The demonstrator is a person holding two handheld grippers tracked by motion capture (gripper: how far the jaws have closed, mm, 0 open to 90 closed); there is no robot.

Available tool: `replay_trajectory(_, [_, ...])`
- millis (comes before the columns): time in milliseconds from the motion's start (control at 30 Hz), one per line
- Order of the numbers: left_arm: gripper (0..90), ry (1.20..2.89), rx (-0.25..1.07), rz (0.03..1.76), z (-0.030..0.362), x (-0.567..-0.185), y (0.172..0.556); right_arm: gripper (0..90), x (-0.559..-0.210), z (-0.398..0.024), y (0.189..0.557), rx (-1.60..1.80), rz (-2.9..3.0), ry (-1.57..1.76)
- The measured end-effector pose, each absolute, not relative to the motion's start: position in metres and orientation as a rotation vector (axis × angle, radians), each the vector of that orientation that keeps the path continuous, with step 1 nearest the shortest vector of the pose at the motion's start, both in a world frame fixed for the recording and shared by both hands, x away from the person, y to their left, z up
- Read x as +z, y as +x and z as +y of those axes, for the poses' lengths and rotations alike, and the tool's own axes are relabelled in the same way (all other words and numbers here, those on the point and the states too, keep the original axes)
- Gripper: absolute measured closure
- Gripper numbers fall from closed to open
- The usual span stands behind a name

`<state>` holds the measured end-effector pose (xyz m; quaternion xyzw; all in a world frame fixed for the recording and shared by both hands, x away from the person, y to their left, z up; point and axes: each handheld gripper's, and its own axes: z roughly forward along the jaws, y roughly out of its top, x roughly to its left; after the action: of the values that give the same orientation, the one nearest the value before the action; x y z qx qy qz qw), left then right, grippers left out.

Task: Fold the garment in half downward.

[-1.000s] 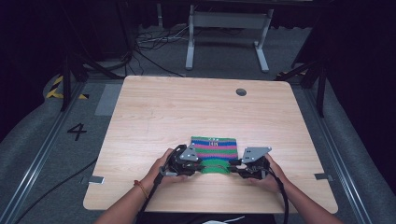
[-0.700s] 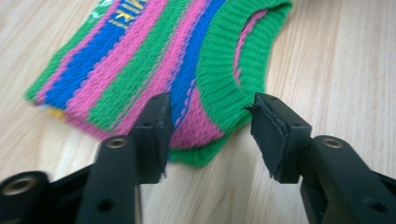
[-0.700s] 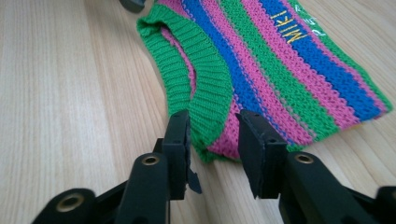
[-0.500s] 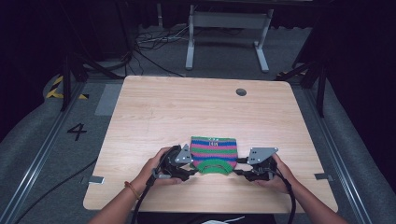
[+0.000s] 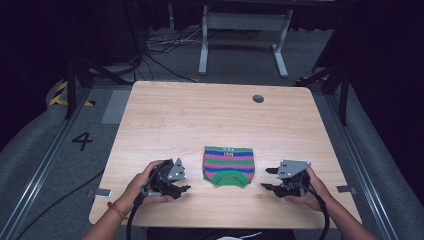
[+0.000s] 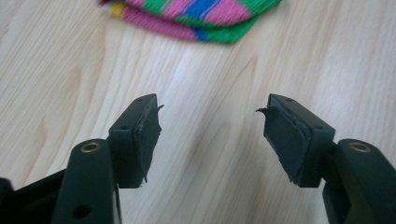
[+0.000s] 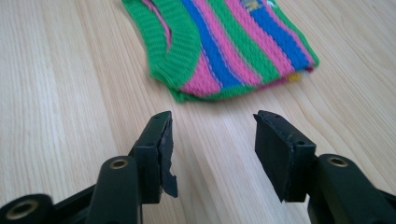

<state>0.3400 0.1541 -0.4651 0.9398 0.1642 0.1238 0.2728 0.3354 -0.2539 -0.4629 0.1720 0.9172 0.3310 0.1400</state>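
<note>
Now each gripper (image 5: 184,188) (image 5: 267,179) hovers released, jaws just opening, flanking the folded striped knit (image 5: 229,165).

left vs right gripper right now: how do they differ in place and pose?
The left gripper sits at the left of the folded striped knit garment, the right gripper at its right. They point opposite ways, each towards the garment. Shared: on both, the jaws have just been opening and stand apart with only bare table between them, neither touching the garment.
</note>
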Motion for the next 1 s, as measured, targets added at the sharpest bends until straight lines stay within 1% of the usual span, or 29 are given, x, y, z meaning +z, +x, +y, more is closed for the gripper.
replay_trajectory(167, [32.8,2.502,0.313,0.509,0.176,-0.465,0.338,43.7,-0.465,-0.27,0.333,0.926,2.635,0.536])
replay_trajectory(367, [29.6,2.49,0.275,0.524,0.197,-0.467,0.335,39.8,-0.468,-0.289,0.33,0.903,2.617,0.609])
replay_trajectory(500, [28.6,2.481,0.272,0.551,0.208,-0.469,0.335,39.1,-0.47,-0.301,0.327,0.902,2.599,0.649])
replay_trajectory(767, [25.9,2.432,0.255,0.661,0.239,-0.476,0.333,36.1,-0.479,-0.333,0.321,0.913,2.561,0.768])
replay_trajectory(1000, [25.0,2.387,0.245,0.701,0.259,-0.482,0.323,34.0,-0.488,-0.365,0.314,0.979,2.487,0.917])
